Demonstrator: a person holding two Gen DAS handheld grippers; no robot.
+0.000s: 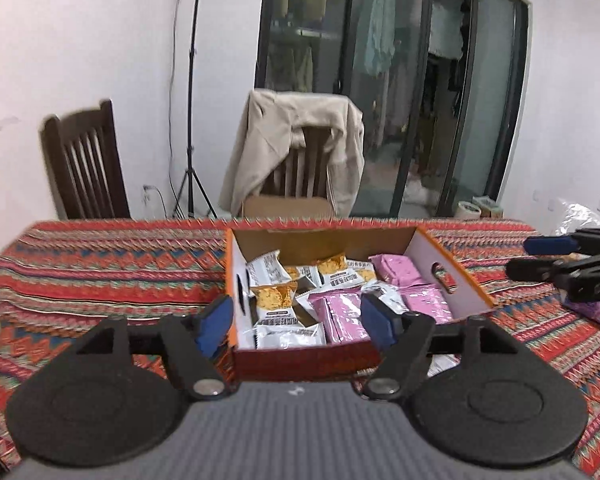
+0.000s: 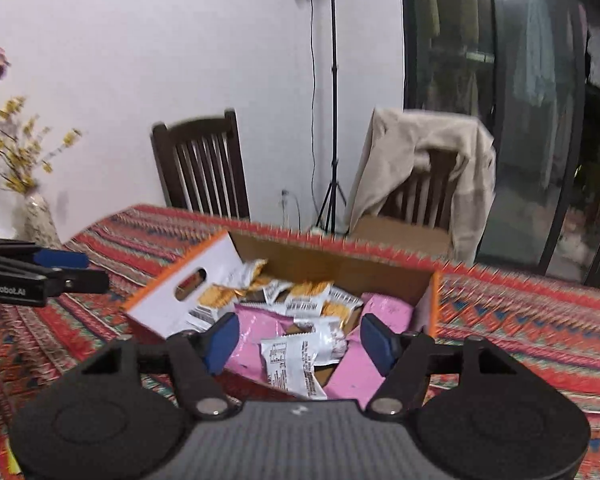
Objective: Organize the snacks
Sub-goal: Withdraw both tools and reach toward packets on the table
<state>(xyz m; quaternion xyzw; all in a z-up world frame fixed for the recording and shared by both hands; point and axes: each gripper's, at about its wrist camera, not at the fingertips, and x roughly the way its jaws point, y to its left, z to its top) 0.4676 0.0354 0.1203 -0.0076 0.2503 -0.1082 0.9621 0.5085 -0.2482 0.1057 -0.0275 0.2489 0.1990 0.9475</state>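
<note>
An open cardboard box (image 1: 452,276) with orange edges stands on the patterned tablecloth and holds white-and-orange snack packets (image 1: 274,298) on the left and pink packets (image 1: 342,316) on the right. My left gripper (image 1: 298,326) is open and empty just above the box's near wall. In the right wrist view the same box (image 2: 172,300) shows the white packets (image 2: 292,360) and pink packets (image 2: 384,308) jumbled. My right gripper (image 2: 300,344) is open and empty above the box's near side. The right gripper also appears in the left wrist view (image 1: 528,258), and the left gripper in the right wrist view (image 2: 88,270).
Two dark wooden chairs stand behind the table, one bare (image 1: 86,168) and one draped with a beige jacket (image 1: 296,144). A light stand (image 1: 190,120) is by the wall. A vase with yellow flowers (image 2: 36,208) sits at the table's left. A purple packet (image 1: 596,308) lies at right.
</note>
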